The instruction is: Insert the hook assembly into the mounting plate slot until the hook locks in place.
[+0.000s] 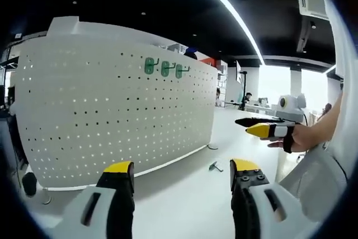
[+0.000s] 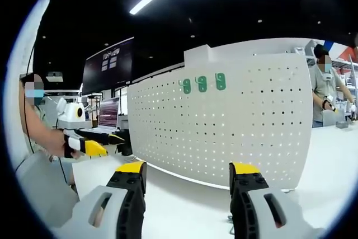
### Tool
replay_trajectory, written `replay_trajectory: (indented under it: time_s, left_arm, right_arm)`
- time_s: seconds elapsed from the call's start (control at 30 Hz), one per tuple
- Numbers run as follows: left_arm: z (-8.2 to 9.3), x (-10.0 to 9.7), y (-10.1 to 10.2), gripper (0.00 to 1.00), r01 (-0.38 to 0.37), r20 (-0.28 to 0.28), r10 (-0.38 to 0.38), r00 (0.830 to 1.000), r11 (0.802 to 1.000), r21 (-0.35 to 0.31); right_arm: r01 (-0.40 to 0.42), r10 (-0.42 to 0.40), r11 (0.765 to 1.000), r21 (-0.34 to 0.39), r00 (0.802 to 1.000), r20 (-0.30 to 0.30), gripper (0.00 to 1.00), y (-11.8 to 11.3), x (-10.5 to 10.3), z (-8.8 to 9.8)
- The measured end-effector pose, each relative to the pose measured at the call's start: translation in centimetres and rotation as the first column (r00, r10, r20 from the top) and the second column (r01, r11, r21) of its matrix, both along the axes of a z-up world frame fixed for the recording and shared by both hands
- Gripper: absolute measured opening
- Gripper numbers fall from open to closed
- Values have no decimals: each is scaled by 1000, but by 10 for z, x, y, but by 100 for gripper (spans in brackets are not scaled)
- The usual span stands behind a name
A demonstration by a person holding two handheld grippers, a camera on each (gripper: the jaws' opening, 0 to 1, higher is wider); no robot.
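A white pegboard (image 1: pixel 112 116) stands upright on the white table, with three green hooks (image 1: pixel 164 69) mounted side by side near its top. On the table beyond the board's right end lies a small loose grey-green hook piece (image 1: pixel 215 166). My left gripper (image 1: pixel 182 173) is open and empty, low over the table and facing the board. The right gripper (image 1: pixel 263 130), held in a hand, comes in from the right, well away from the board. In the right gripper view the pegboard (image 2: pixel 235 132) carries the same green hooks (image 2: pixel 201 84), and my right gripper (image 2: pixel 187 170) is open and empty.
The table (image 1: pixel 184 200) is white in front of the board. The left gripper (image 2: pixel 89 146) and the person's arm show at the left. A dark screen (image 2: pixel 109 65) and a laptop (image 2: pixel 109 115) stand behind. Another person (image 2: pixel 324 88) stands at the back right.
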State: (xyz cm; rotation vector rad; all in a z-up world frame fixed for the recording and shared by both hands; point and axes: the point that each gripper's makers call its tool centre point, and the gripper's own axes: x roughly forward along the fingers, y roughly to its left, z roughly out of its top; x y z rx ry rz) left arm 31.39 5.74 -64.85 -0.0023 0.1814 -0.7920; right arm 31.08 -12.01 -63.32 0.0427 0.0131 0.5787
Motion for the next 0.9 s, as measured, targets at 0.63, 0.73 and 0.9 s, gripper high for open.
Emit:
replay_trajectory:
  time_s: [0.63, 0.73, 0.9]
  left_arm:
    - [-20, 12, -68, 71, 283, -55, -278, 959, 938, 198]
    - [-26, 16, -76, 70, 315, -74, -306, 949, 920, 235]
    - [-26, 19, -87, 66, 362, -79, -354, 932, 896, 257]
  right_arm:
    - [15, -15, 1000, 1, 999, 34, 57, -4, -1, 8]
    - [13, -13, 1000, -1, 999, 39, 57, -4, -2, 9]
    - [12, -12, 1000, 6, 999, 38, 57, -3, -3, 10]
